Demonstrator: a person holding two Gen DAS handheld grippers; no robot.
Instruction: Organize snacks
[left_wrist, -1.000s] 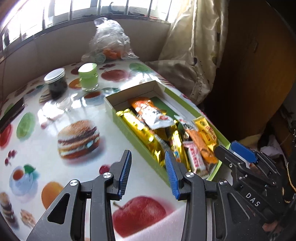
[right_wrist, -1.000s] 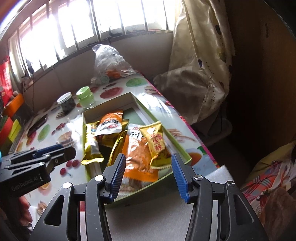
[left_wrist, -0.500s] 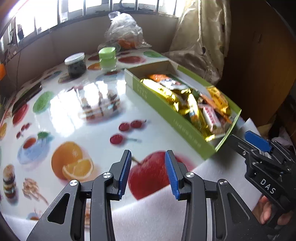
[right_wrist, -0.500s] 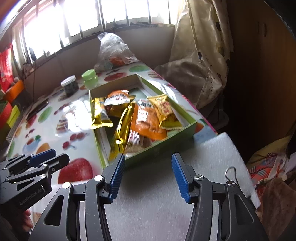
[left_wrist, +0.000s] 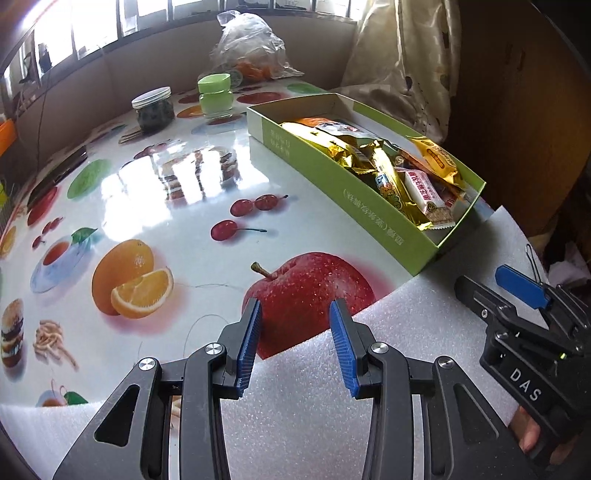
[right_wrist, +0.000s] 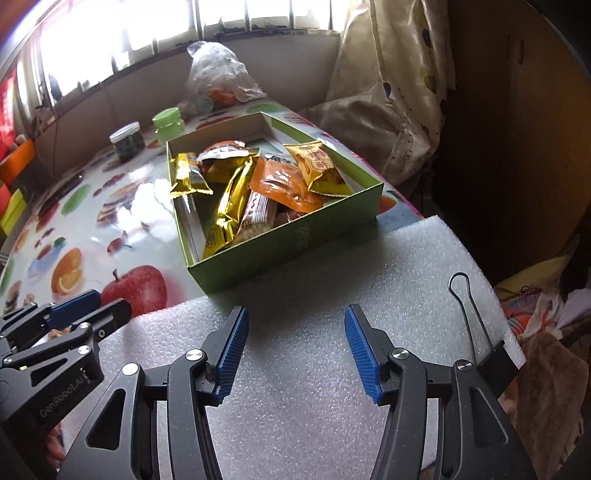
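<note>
Left wrist view: the left tongs (left_wrist: 294, 345) stand spread with nothing between them above the worktop (left_wrist: 177, 206). To their right, a green box (left_wrist: 354, 199) holds snack packets (left_wrist: 399, 181).

Right wrist view: the right tongs (right_wrist: 295, 347) are opening, empty, over white foam (right_wrist: 314, 369); the box lies just beyond.

Left gripper (left_wrist: 295, 325) partly open, empty; right gripper (right_wrist: 295, 332) jaws opening, empty; both angled downward.

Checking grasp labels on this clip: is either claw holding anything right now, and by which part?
Nothing is held. The left claw is open and empty over the white foam sheet; the right claw is opening, also empty.
</note>
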